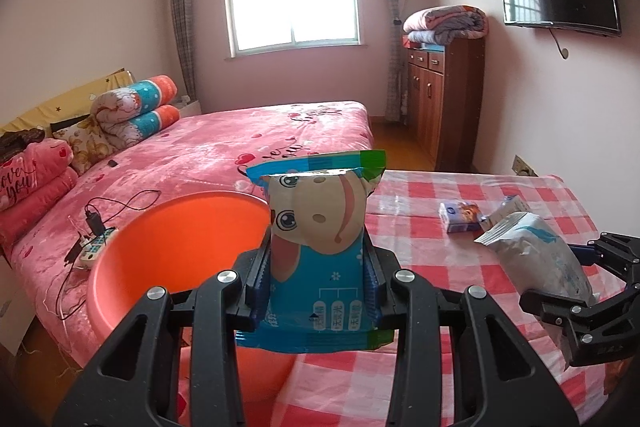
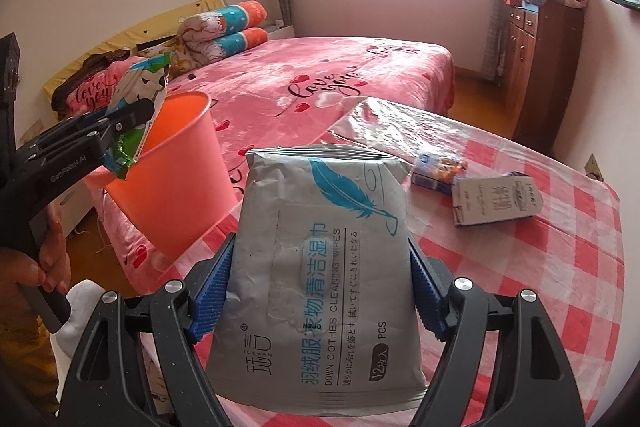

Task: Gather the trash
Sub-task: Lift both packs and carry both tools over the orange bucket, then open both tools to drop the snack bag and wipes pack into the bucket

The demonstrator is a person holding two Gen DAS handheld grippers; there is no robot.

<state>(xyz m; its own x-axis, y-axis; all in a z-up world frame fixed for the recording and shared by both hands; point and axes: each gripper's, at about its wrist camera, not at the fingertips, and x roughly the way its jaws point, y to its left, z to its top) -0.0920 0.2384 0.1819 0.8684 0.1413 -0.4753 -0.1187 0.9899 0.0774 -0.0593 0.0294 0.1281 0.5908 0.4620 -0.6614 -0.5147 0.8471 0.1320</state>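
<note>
A cartoon wrapper [image 1: 320, 247] is clamped in the left gripper [image 1: 316, 291] above the orange bin's [image 1: 168, 247] rim, beside the checked desk [image 1: 460, 259], while the right gripper [image 2: 320, 291] is clamped on a grey wipes pack [image 2: 324, 267] over the desk, two small boxes [image 2: 496, 203] lying beyond.
</note>
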